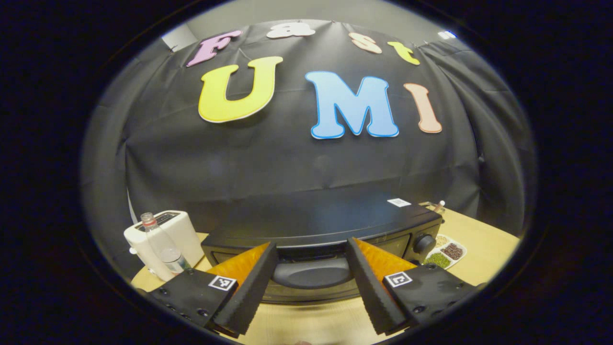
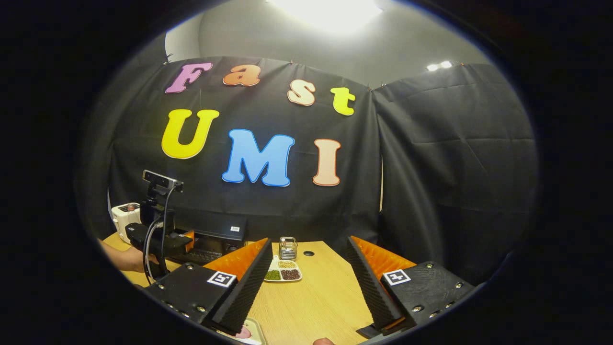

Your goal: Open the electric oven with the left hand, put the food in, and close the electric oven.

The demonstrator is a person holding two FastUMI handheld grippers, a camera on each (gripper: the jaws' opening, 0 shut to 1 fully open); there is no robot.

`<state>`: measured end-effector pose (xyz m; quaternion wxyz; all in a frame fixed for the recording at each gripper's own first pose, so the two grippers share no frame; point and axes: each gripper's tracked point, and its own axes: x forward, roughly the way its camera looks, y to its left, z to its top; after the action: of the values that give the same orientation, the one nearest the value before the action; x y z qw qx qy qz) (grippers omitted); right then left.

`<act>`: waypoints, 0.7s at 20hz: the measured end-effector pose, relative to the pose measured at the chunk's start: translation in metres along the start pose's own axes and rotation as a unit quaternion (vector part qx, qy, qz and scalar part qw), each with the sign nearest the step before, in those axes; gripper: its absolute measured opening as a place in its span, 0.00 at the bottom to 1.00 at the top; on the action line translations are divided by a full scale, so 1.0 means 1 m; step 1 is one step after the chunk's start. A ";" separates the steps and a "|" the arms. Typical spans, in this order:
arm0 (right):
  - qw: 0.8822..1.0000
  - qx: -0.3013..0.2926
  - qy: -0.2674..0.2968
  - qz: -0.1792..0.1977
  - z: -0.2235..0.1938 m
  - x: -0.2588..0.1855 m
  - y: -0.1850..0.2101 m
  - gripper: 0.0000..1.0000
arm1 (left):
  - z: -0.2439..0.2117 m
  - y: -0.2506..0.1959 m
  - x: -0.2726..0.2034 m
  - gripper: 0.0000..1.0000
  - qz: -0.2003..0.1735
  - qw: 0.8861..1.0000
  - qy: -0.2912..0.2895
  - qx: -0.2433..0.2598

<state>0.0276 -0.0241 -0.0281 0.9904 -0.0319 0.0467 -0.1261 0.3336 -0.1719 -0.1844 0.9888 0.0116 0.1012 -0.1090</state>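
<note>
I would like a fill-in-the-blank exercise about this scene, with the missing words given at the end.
1. The oven door is still ____.
2. The left gripper is ____, one finger on each side of the oven's door handle.
3. The plastic bottle stands in front of the white ____.
4. The divided dish of beans lies on the wooden ____.

Missing words: closed; open; toaster; table

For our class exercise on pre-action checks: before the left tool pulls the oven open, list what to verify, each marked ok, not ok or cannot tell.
1. Left tool open: ok.
2. Left tool fingers either side of the black electric oven's dark oval door handle: ok.
3. Fingers touching the handle: cannot tell.
4. Oven door shut: ok.
5. Right tool open, over the wooden table, away from the oven: ok.
6. Food held ready: not ok.
</note>
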 end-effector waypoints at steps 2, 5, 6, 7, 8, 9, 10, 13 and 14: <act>1.000 -0.002 -0.006 0.000 0.003 -0.001 -0.002 0.96 | -0.002 0.000 -0.004 1.00 0.002 1.000 0.001 0.000; 1.000 -0.011 -0.009 0.009 0.003 -0.003 -0.002 0.96 | -0.011 -0.002 -0.018 0.97 0.003 1.000 0.005 -0.008; 1.000 -0.011 -0.009 0.013 0.004 -0.003 -0.001 0.96 | -0.012 -0.003 -0.024 0.97 0.004 1.000 0.005 -0.008; 1.000 -0.010 -0.010 0.016 0.004 -0.004 -0.001 0.96 | -0.015 -0.004 -0.029 0.98 0.004 1.000 0.006 -0.006; 1.000 -0.009 -0.010 0.018 0.004 -0.006 -0.003 0.96 | -0.017 -0.004 -0.035 1.00 0.005 1.000 0.007 -0.005; 1.000 -0.009 -0.011 0.021 0.004 -0.007 -0.004 0.96 | -0.020 -0.006 -0.039 0.97 0.006 1.000 0.008 -0.004; 1.000 -0.009 -0.010 0.023 0.003 -0.007 -0.005 0.96 | -0.023 -0.006 -0.045 0.94 0.006 1.000 0.011 -0.004; 1.000 -0.006 -0.009 0.029 0.002 -0.010 -0.010 0.96 | -0.033 -0.009 -0.059 0.91 0.008 1.000 0.019 -0.006; 0.999 -0.004 -0.009 0.030 0.002 -0.010 -0.012 0.96 | -0.037 -0.009 -0.064 0.91 0.009 1.000 0.023 -0.006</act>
<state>0.0150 -0.0326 -0.0243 0.9940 -0.0353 0.0395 -0.0956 0.2635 -0.1657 -0.2073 0.9871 0.0089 0.1248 -0.0995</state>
